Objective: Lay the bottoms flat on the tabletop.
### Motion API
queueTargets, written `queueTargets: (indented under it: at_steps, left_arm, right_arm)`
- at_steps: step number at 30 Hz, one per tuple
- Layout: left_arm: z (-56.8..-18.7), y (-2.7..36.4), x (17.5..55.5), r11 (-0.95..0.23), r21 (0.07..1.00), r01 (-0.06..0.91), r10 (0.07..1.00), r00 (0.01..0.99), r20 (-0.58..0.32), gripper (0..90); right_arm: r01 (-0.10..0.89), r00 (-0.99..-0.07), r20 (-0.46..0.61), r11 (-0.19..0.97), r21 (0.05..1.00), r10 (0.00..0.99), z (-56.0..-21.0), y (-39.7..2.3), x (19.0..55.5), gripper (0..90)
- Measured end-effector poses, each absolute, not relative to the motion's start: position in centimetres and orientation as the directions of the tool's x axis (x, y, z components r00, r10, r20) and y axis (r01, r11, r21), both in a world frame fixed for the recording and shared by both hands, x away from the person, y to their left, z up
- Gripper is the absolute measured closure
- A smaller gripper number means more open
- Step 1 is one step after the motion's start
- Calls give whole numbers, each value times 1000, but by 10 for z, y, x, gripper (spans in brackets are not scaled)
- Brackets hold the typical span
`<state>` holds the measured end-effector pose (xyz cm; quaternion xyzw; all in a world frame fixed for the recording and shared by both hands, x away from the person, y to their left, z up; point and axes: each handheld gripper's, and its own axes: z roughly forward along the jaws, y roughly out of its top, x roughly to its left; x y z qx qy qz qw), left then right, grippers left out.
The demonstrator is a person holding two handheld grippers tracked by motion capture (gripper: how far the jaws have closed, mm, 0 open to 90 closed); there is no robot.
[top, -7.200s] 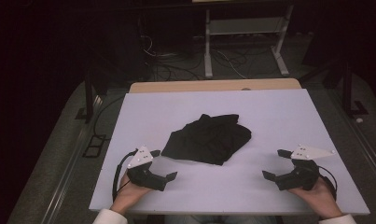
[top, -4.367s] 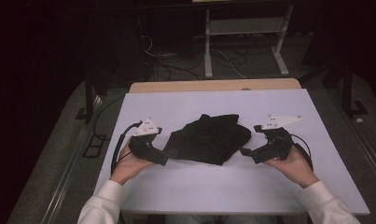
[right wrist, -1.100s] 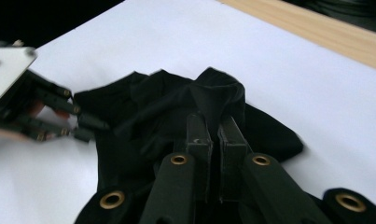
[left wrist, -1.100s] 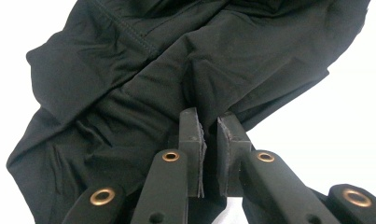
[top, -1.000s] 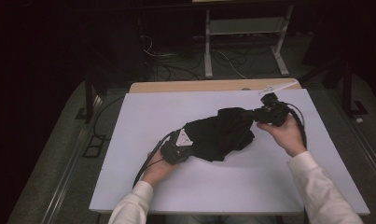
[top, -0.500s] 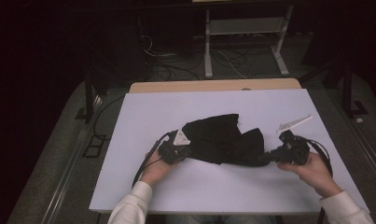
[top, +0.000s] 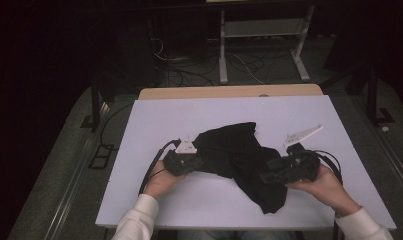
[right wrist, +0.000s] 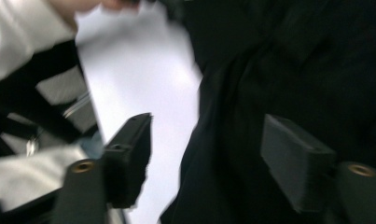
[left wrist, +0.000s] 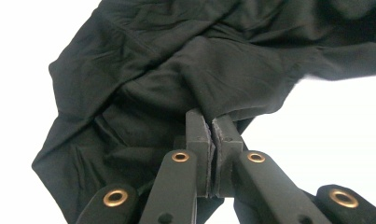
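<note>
**A:** Black garment [top: 241,157] in the middle of the white table [top: 154,125], rumpled, one long flap trailing toward the near edge. Where's it sitting against the jaws?

**B:** Left gripper [left wrist: 212,122] has it. In the left gripper view the two jaws are pressed together with a fold of the cloth nipped at their tips; the rest of the fabric spreads up and away beyond them, with bare table off to the right of the fingers.

**A:** And the right gripper [right wrist: 206,156]?

**B:** Jaws wide apart, nothing between the pads but air. That view is blurred, but the dark cloth lies under and past the right-hand finger [right wrist: 295,163], and the left-hand finger hangs over white tabletop just beside the cloth's edge.

**A:** From the high view, both hands low on the table, left hand [top: 161,180] at the garment's left edge, right hand [top: 321,182] at its right, white sleeve [top: 136,220] coming in from the bottom.
</note>
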<state>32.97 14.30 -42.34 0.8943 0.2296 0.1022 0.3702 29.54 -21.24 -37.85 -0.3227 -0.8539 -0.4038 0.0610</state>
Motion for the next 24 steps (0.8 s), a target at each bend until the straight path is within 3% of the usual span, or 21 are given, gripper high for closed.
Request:
queueTargets:
  at_steps: [5, 12, 19, 22, 24]
  left_arm:
    - [-427, 137, 316, -670, 677, 305, 429, 903, 18, 866]
    - [-430, 132, 310, -691, 663, 287, 399, 917, 20, 865]
    - [-433, 132, 311, -698, 656, 287, 387, 922, 9, 865]
    - [-434, 130, 312, -697, 656, 291, 389, 921, 5, 865]
    - [-434, 130, 312, -701, 653, 287, 385, 923, 8, 865]
  right_arm:
    - [560, -792, 295, 443, 700, 535, -376, -184, 328, 186]
    - [544, -794, 216, 506, 670, 567, -397, -122, 377, 203]
    - [569, -773, 161, 558, 604, 614, -425, -118, 396, 213]
    - [582, -760, 117, 588, 562, 640, -438, -118, 399, 305]
    - [551, -761, 52, 603, 576, 646, -441, -117, 399, 455]
